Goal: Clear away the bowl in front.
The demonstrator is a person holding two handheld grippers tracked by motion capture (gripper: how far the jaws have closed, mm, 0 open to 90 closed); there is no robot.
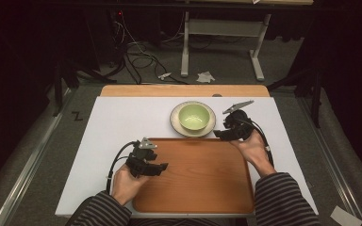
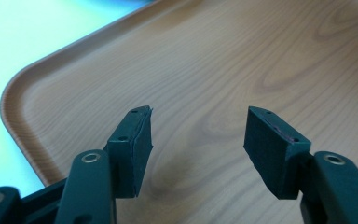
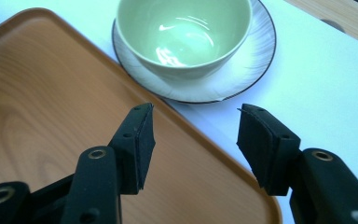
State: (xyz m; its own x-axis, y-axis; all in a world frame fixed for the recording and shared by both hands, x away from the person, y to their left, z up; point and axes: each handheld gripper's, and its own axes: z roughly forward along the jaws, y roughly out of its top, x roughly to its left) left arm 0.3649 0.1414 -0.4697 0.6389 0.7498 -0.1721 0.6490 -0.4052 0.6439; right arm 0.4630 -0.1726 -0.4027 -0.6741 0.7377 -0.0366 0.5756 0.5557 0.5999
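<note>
1. 2 grippers work at 1 wooden tray [image 1: 202, 179]: the right gripper [image 3: 193, 135], jaws spread with nothing between them, hovers over the tray's far right rim, near the green bowl [image 3: 184, 32] just beyond it.
2. 1 bowl sits in 1 white plate [image 3: 254, 60]; the left gripper [image 2: 198, 140], also spread and holding nothing, hangs over the tray's near-left part.
3. Plate's far edge is cut off in the right gripper view.
</note>
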